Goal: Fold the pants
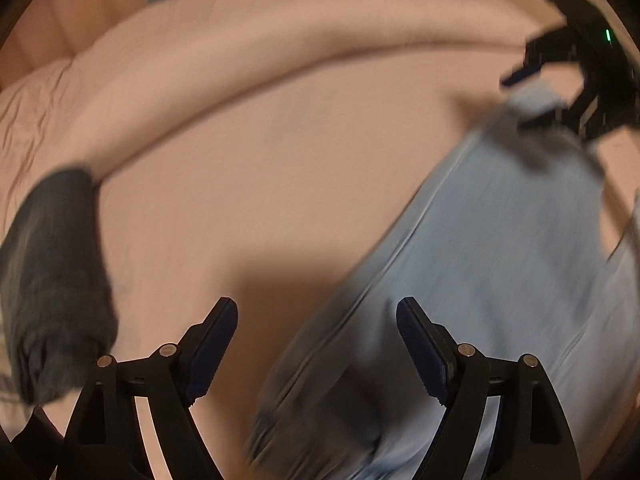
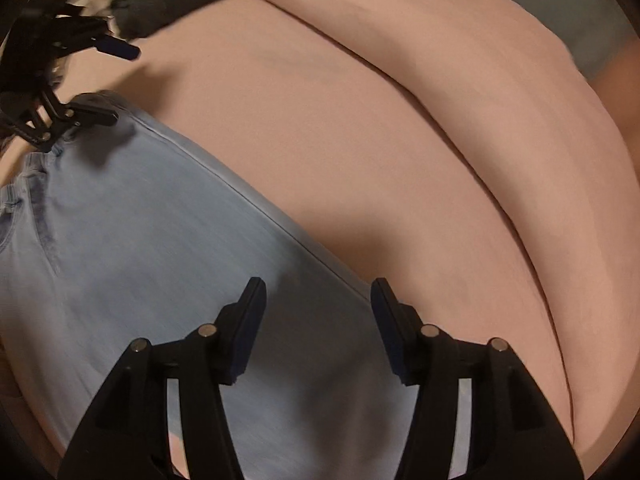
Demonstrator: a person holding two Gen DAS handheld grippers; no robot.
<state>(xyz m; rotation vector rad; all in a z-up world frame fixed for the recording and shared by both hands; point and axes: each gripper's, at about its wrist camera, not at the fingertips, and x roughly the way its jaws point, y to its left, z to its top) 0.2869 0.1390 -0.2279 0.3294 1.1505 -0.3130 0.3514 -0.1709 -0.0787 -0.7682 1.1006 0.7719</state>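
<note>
Nearest the lens in the left wrist view, the left gripper [image 1: 316, 312] has its two black fingers [image 1: 218, 336] spread wide apart with nothing between them; beneath the gap lie pink sheet and the edge of the jeans [image 1: 492, 248]. The right wrist view opens the same way: the right gripper [image 2: 318, 292] also has its fingers [image 2: 250, 320] parted and empty, hovering over the jeans [image 2: 132, 232] near their long side seam. The jeans are pale blue denim, lying spread flat on the bed [image 2: 360, 128], which is covered in a smooth pink sheet. In the right wrist view the waistband end with a belt loop and pocket stitching sits at the left edge, close to the left gripper [image 2: 108, 82], whose lower finger hangs at the corner of the denim; whether it touches cannot be told. In the left wrist view the right gripper [image 1: 532, 96] appears at the upper right, over the far end of the jeans, its fingers apart with pale denim between them; blur hides whether they touch the cloth. A dark grey garment [image 1: 56, 276] lies bunched on the bed at the left, well apart from the jeans. A thick pink duvet [image 1: 248, 40] curves across the bed beyond the bare sheet.
</note>
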